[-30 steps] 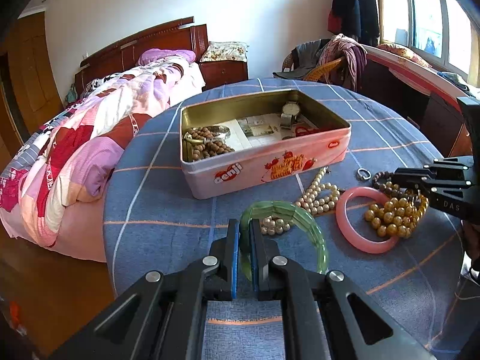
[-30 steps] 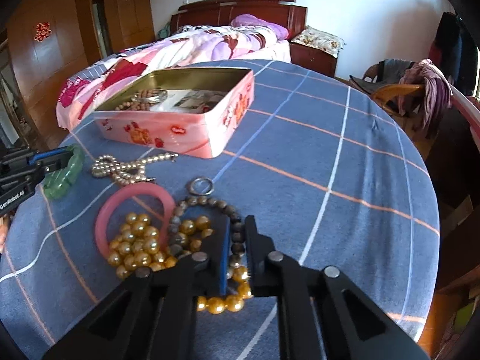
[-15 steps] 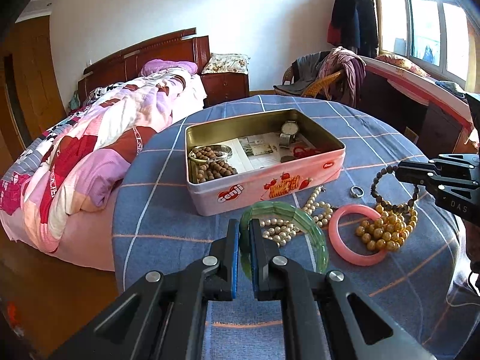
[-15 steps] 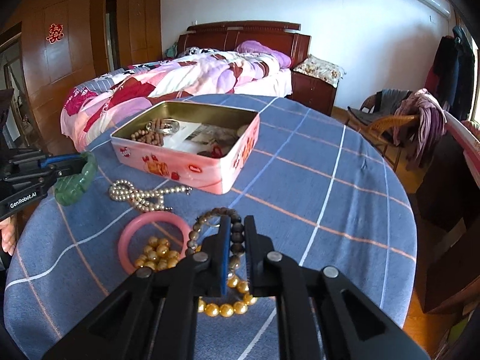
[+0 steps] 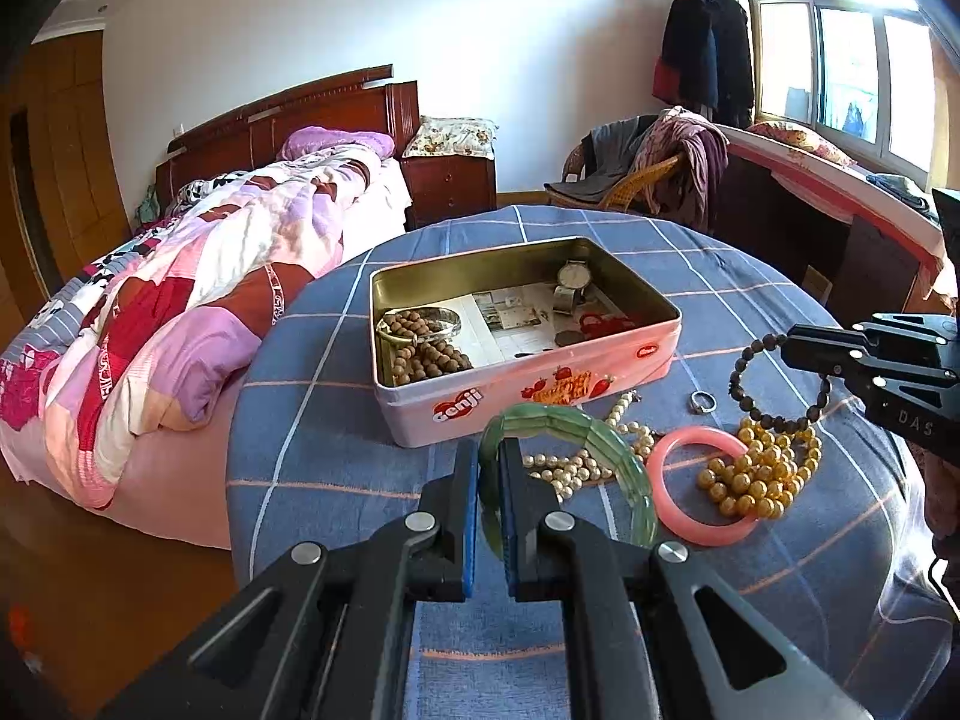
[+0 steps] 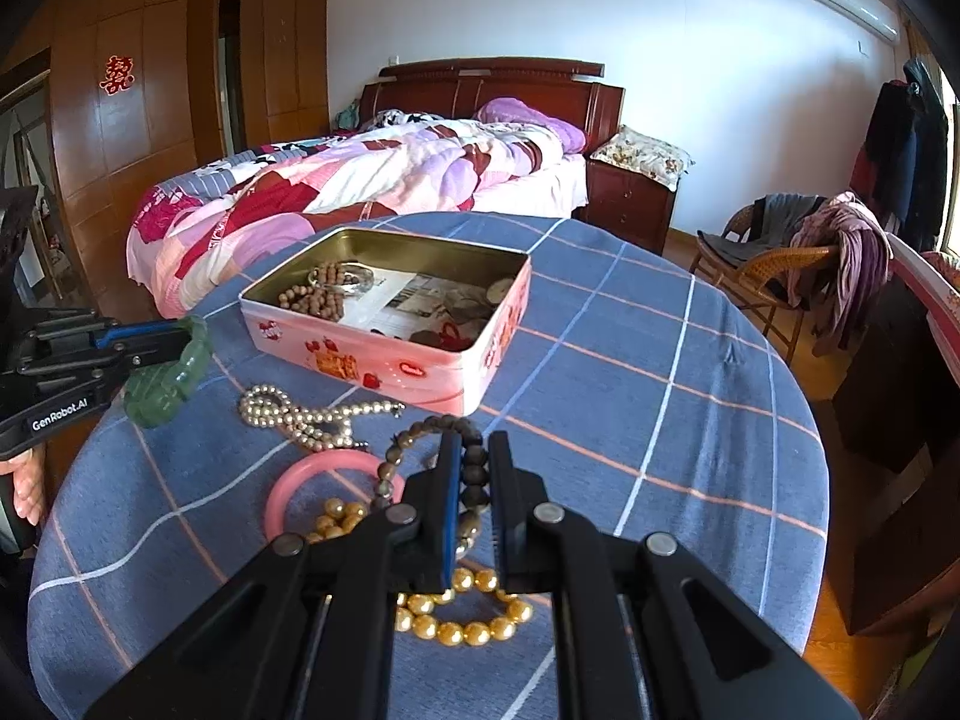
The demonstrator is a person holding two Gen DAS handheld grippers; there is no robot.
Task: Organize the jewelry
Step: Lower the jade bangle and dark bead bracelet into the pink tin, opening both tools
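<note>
An open pink tin (image 5: 540,387) (image 6: 384,354) stands mid-table, holding brown beads, a silver bangle, a watch and papers. My left gripper (image 5: 487,462) (image 6: 186,339) is shut on a green bangle (image 5: 606,450) (image 6: 171,381), held clear of the cloth in front of the tin. My right gripper (image 6: 473,456) (image 5: 789,345) is shut on a dark bead bracelet (image 5: 765,402) (image 6: 420,450), which hangs lifted above the table. Below it lie a pink bangle (image 5: 696,495) (image 6: 300,492), gold beads (image 5: 759,477) (image 6: 462,618), a pearl strand (image 5: 576,465) (image 6: 300,414) and a small ring (image 5: 702,401).
The round table wears a blue checked cloth (image 5: 312,450) (image 6: 660,396). A bed (image 5: 198,282) lies just beyond its left edge, and a wicker chair with clothes (image 5: 648,174) stands behind. A person's hand (image 6: 24,492) grips the left tool.
The right gripper has risen, lifting the dark bead bracelet off the gold beads. The left gripper has stayed in place with the green bangle.
</note>
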